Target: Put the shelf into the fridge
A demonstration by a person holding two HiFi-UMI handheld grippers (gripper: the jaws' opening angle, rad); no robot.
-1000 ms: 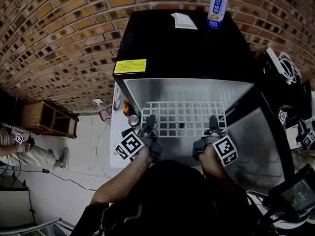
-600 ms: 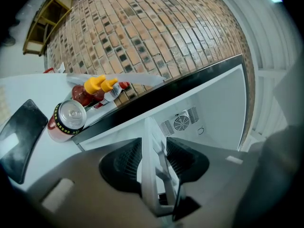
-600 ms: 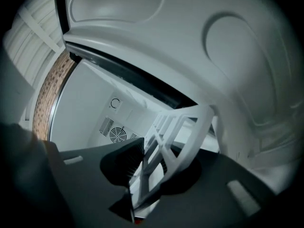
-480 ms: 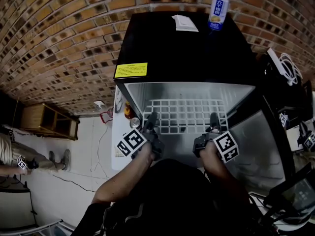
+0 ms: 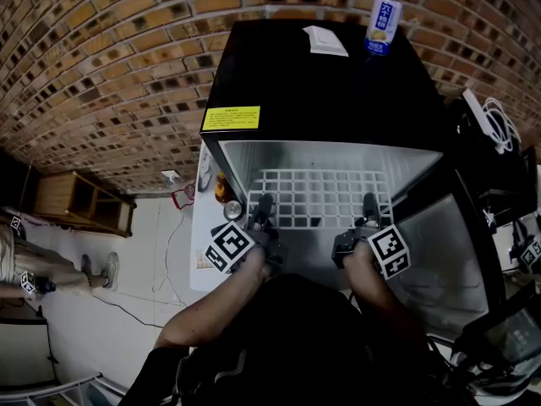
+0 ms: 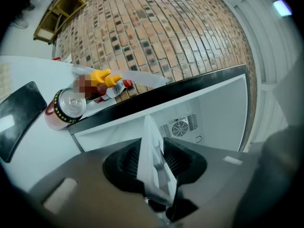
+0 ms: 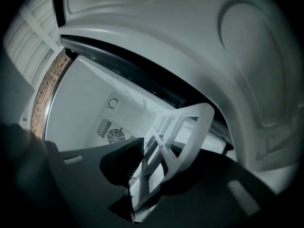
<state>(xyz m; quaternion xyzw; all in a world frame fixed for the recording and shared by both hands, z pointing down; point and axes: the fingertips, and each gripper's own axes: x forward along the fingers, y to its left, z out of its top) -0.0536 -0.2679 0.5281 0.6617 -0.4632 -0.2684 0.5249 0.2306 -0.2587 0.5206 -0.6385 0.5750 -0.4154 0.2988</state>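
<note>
The shelf (image 5: 319,200) was a white grid, matt and plastic-looking. The fridge (image 5: 321,83) had a glossy black top and smooth, pale, faintly shiny inner walls. Across the upper frame the wall (image 5: 110,57) was rough brick. At the left of the left gripper view, a can (image 6: 65,109) showed a bright metal lid. A rack (image 5: 84,205) at mid-left looked wooden.

Yellow sticker (image 5: 232,117): print was too small to read. Can (image 5: 384,24) atop fridge (image 5: 321,83): lettering was illegible. Person (image 5: 10,252): was cut off by left edge.
</note>
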